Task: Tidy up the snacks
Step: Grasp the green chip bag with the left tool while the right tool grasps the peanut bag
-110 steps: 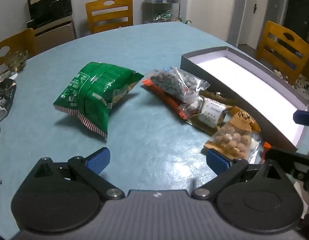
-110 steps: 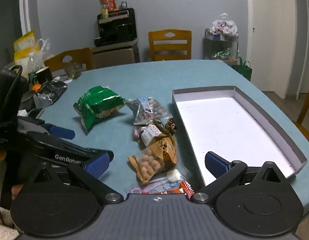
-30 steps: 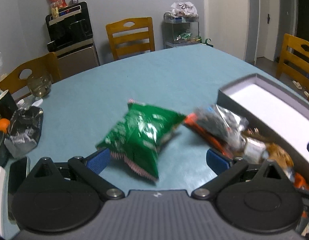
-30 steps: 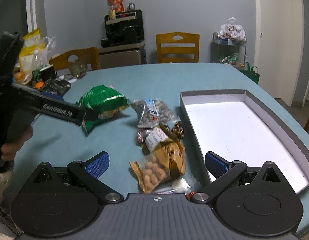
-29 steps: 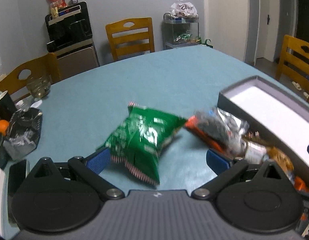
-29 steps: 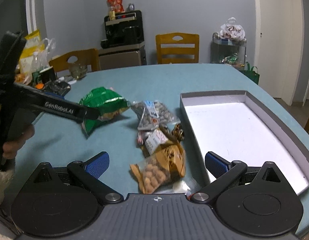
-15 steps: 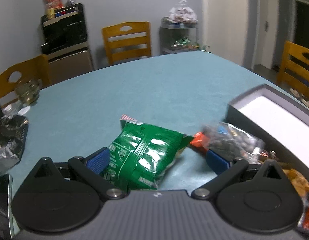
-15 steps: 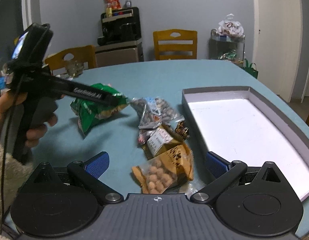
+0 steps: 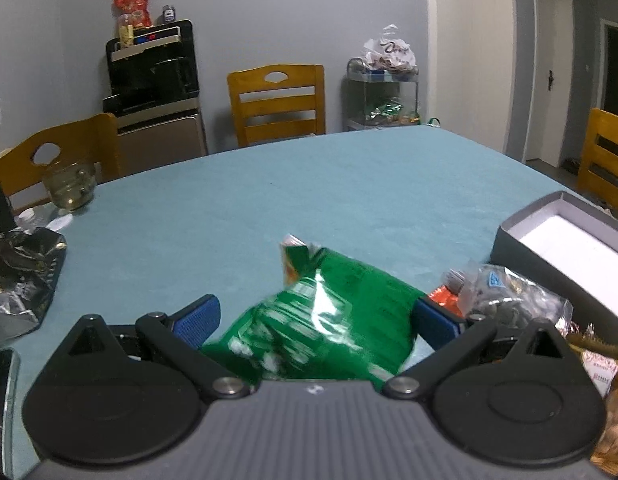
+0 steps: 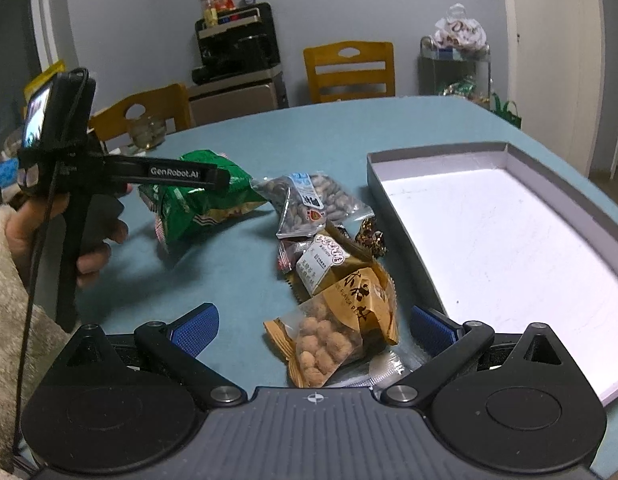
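Straddling the green chip bag (image 9: 325,320) on the blue table (image 9: 349,184), the left gripper (image 9: 315,318) was spread wide; the right gripper (image 10: 315,326) hovered equally wide over the peanut pack (image 10: 329,344).

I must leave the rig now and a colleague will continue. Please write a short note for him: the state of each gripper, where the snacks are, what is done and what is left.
Left gripper: open, its jaws on either side of the green snack bag, not closed on it.
Right gripper: open, holding nothing, above the orange packet of coated nuts.
Snacks: the green bag, the clear nut bag, the small packets and the orange packet all lie on the blue table, left of the grey box.
Done: nothing is in the box.
Left: probably close on the green bag, move it to the box, then the others.
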A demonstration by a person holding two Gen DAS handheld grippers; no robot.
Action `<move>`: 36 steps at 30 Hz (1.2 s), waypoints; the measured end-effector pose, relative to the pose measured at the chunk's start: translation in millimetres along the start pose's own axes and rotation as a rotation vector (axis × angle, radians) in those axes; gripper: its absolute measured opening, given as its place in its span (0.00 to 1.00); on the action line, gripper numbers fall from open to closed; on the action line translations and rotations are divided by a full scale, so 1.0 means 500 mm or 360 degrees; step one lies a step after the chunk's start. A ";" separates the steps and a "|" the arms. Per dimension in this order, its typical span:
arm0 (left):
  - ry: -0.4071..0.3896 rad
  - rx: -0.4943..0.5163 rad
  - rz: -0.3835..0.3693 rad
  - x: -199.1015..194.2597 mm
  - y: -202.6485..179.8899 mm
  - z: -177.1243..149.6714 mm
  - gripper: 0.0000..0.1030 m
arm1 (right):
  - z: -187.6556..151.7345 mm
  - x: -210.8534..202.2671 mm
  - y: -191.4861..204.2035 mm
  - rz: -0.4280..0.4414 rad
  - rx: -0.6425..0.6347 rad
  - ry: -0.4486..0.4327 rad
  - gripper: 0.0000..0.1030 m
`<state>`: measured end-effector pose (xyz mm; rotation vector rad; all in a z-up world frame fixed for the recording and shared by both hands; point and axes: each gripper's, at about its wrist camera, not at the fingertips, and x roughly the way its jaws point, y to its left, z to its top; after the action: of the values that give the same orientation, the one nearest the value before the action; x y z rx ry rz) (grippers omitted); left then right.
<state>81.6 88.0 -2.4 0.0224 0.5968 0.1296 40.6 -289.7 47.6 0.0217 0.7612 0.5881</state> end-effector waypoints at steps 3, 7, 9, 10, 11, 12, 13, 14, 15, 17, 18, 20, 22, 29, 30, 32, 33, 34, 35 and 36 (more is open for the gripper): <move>0.0017 0.0046 -0.0024 0.013 -0.016 -0.010 1.00 | 0.003 0.009 -0.006 0.0026 0.0032 0.0018 0.97; 0.0089 0.0071 -0.0046 0.039 -0.027 -0.022 1.00 | 0.006 0.021 -0.006 0.0023 0.0023 0.0012 0.96; 0.0129 0.0065 -0.0066 0.052 -0.028 -0.027 1.00 | 0.006 0.025 -0.002 0.0005 0.0005 -0.0004 0.94; 0.0144 0.0059 -0.0076 0.056 -0.028 -0.030 1.00 | 0.006 0.027 0.001 -0.0005 -0.0004 -0.0009 0.93; 0.0155 0.0048 -0.0085 0.060 -0.028 -0.032 1.00 | 0.005 0.029 0.003 -0.0013 -0.0018 -0.0020 0.90; 0.0156 0.0034 -0.0092 0.063 -0.026 -0.033 1.00 | 0.006 0.031 0.004 -0.0026 -0.0033 -0.0030 0.89; 0.0156 0.0020 -0.0101 0.065 -0.024 -0.034 1.00 | 0.004 0.033 0.007 -0.0044 -0.0053 -0.0039 0.85; 0.0161 0.0011 -0.0106 0.066 -0.021 -0.034 1.00 | 0.003 0.036 0.011 -0.0065 -0.0080 -0.0040 0.83; 0.0170 0.0005 -0.0115 0.070 -0.020 -0.035 1.00 | 0.000 0.037 0.016 -0.0083 -0.0105 -0.0038 0.82; 0.0179 0.0001 -0.0115 0.073 -0.014 -0.038 1.00 | -0.007 0.038 0.024 -0.0117 -0.0159 -0.0045 0.76; 0.0181 0.0000 -0.0115 0.075 -0.011 -0.039 1.00 | -0.010 0.037 0.026 -0.0121 -0.0186 -0.0046 0.74; 0.0189 -0.0011 -0.0098 0.079 -0.008 -0.040 1.00 | -0.013 0.036 0.032 -0.0135 -0.0224 -0.0051 0.68; 0.0216 -0.0024 -0.0097 0.085 -0.008 -0.040 1.00 | -0.018 0.032 0.035 -0.0132 -0.0245 -0.0070 0.65; 0.0255 -0.0059 -0.0100 0.094 0.004 -0.055 1.00 | -0.015 0.030 0.017 -0.0104 -0.0197 -0.0092 0.58; 0.0247 -0.0064 -0.0098 0.095 0.004 -0.058 1.00 | -0.014 0.029 0.016 -0.0103 -0.0198 -0.0092 0.57; 0.0239 -0.0072 -0.0097 0.094 0.005 -0.061 1.00 | -0.015 0.027 0.017 -0.0106 -0.0212 -0.0091 0.57; 0.0239 -0.0074 -0.0097 0.095 0.005 -0.063 1.00 | -0.016 0.027 0.017 -0.0107 -0.0224 -0.0090 0.57; 0.0238 -0.0075 -0.0098 0.094 0.004 -0.061 1.00 | -0.015 0.027 0.017 -0.0108 -0.0233 -0.0084 0.57; 0.0239 -0.0074 -0.0098 0.095 0.004 -0.061 1.00 | -0.015 0.026 0.016 -0.0104 -0.0234 -0.0084 0.57; 0.0241 -0.0071 -0.0098 0.095 0.003 -0.062 1.00 | -0.017 0.024 0.016 -0.0101 -0.0232 -0.0085 0.57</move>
<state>102.8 95.2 -54.4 -0.0497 0.7452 0.0850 37.7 -278.6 35.5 -0.1203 0.6635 0.5791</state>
